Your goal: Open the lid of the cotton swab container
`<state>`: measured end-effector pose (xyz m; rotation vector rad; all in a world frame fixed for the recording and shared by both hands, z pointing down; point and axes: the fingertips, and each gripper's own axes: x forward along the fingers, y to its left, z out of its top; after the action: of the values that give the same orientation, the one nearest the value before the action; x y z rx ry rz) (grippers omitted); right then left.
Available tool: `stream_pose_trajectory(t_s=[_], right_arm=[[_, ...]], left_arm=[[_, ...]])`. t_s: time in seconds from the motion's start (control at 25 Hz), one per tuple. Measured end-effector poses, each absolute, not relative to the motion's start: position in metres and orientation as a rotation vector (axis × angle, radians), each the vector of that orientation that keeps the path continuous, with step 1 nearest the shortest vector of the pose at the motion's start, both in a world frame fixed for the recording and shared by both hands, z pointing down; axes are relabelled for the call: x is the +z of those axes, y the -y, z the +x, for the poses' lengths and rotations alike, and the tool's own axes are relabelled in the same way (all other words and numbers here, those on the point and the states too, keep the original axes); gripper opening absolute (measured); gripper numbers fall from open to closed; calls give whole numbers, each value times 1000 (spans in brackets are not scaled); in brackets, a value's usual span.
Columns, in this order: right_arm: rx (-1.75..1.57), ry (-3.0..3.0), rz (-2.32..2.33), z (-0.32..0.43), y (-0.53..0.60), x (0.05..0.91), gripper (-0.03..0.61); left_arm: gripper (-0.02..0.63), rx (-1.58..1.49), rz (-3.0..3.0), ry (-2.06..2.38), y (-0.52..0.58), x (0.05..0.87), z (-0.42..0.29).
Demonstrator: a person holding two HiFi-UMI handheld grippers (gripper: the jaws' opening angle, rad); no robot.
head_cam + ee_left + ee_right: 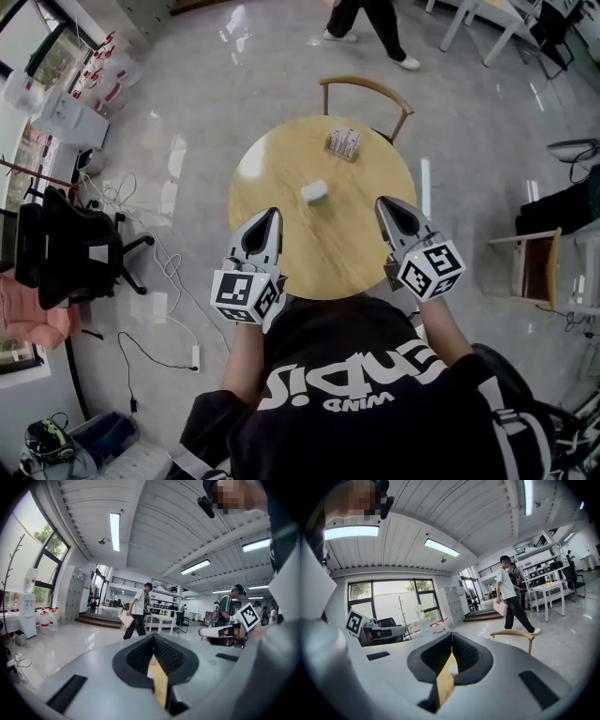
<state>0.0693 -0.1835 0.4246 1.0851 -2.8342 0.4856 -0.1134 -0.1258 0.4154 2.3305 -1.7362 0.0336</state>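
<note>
Both pairs of jaws are seen closed tight, with nothing gripped between them: the left gripper (273,214) is held at lower centre-left of the head view, and the right gripper (381,201) at centre-right. Two grippers are counted, each held over the near edge of the one round wooden table (337,246), with their tips pointed up the frame.

Two small things are seen on the table top. A small white box (314,191) lies near the table's middle, between the two grippers and apart from both. A patterned box (343,142) lies nearer the far edge, apart from the white one. Which of the two is the cotton swab container cannot be told from these views, and neither is touched.

Beyond the table, one wooden chair (367,87) is tucked at the far rim. A black office chair (77,247) is seen at the left edge. At the top of the frame, the legs of one person (367,21) are seen on the floor.
</note>
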Motion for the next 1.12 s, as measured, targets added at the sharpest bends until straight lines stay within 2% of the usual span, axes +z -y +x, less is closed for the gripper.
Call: stream_pose_trajectory(t_s=[0.32,0.6,0.92,1.12], right_arm=[[483,2826,1139,59,186,424,3],[496,2799,1173,50,188,428,3],[487,2785,1207,49,192,425,3],[484,2778,1223,51,197,425,2]], left_arm=[[20,51,2400,1653,137,420,-117],[98,80,2458,1566,142,425,-119],[254,100,2510,1393,149,435,-102],[276,126,2537,1338,155,440,-96]])
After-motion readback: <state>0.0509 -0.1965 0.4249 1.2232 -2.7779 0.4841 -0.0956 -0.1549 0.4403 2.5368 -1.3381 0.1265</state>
